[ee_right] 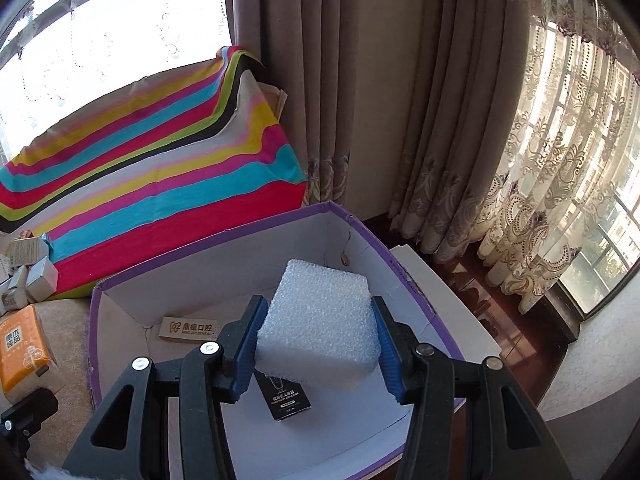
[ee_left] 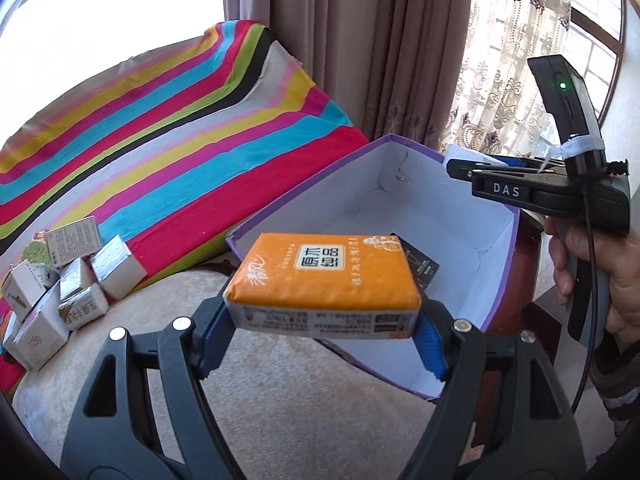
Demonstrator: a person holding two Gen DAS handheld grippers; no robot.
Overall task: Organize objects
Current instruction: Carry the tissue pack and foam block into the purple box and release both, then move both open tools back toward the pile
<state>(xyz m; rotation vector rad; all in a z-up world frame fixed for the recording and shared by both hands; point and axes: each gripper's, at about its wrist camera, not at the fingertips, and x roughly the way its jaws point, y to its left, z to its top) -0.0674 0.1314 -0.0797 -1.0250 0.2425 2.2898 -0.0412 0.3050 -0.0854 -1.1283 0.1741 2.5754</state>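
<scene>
Both packs are being carried to the purple-rimmed white cardboard box [ee_right: 404,276] in mid-frame, evidently the collecting bin, since a small black carton [ee_right: 286,398] is already lying inside. The left claw [ee_left: 324,344] is gripping the orange tissue pack [ee_left: 326,276] by its ends, spread fairly wide, at the box's near rim. The right claw [ee_right: 316,344] is clenching the white bubble-wrapped block [ee_right: 320,320] above the box interior, narrower.

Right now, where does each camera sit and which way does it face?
Left wrist: on the left hand-held gripper, angled down at its orange tissue pack; a hand shows.
Right wrist: on the right hand-held gripper, over its white foam block.
Shared: purple-rimmed white cardboard box, striped cloth.
</scene>
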